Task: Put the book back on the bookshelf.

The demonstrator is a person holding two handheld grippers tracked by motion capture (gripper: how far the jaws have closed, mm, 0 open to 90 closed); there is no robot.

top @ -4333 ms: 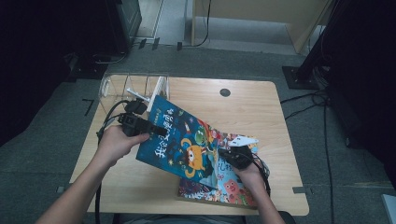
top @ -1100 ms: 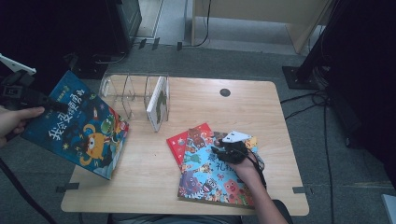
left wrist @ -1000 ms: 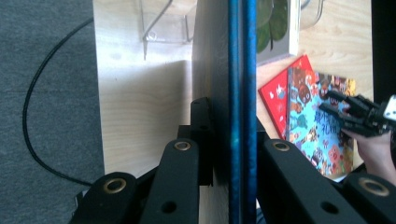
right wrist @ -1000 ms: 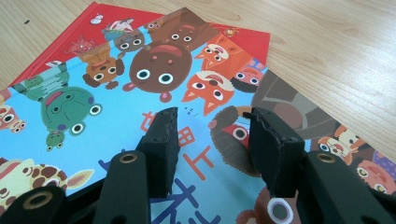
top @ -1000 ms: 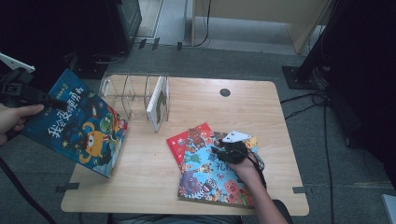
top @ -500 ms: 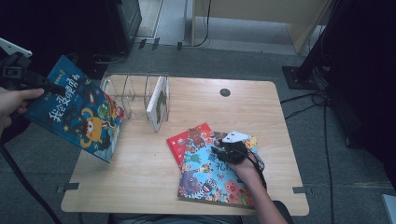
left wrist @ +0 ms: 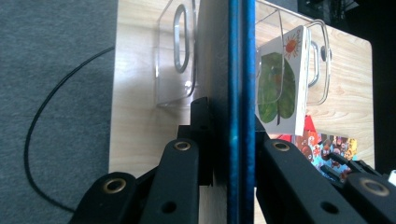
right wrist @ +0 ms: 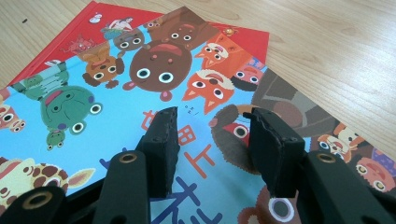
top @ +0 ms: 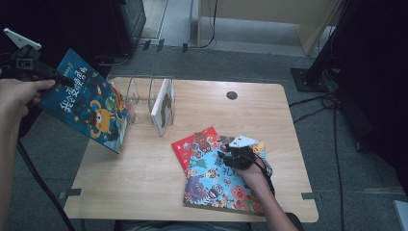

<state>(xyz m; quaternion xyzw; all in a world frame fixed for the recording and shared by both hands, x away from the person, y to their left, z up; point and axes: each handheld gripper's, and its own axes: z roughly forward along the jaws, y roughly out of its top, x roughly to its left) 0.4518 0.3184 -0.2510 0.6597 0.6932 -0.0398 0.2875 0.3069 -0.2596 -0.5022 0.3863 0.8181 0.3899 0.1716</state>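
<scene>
The right hand-held gripper [top: 230, 155] rests low over the light-blue animal book [top: 221, 180], which lies flat at the near right of the surface [top: 144, 178]. In the right gripper view its two black jaws stand spread with a gap between them, their tips at or just above the cover [right wrist: 93, 126], pinching nothing. Under that book, poking out beyond the jaw tips, lies a red book [top: 185, 147], its red edge [right wrist: 70, 32] showing past the blue cover.

The left hand-held gripper [top: 57, 79] is held up off the left edge of the surface, well apart from the right one. Its jaws are pressed onto a dark-blue picture book [top: 89, 106], pinching it at its top left corner; the book hangs tilted, its lower corner over the left rim of the surface. In the left gripper view the book is seen edge-on as a blue strip [left wrist: 240, 93] running straight out between the two jaws.

Beyond the held book, farther along the jaws' line, stands a clear wire-and-plastic book rack [top: 144, 94] on the surface. A white book with a green leaf [top: 162, 106] stands upright in one of its slots, just to the side of the blue strip [left wrist: 280, 88]. Farther back a small round hole [top: 232, 95] marks the surface.
</scene>
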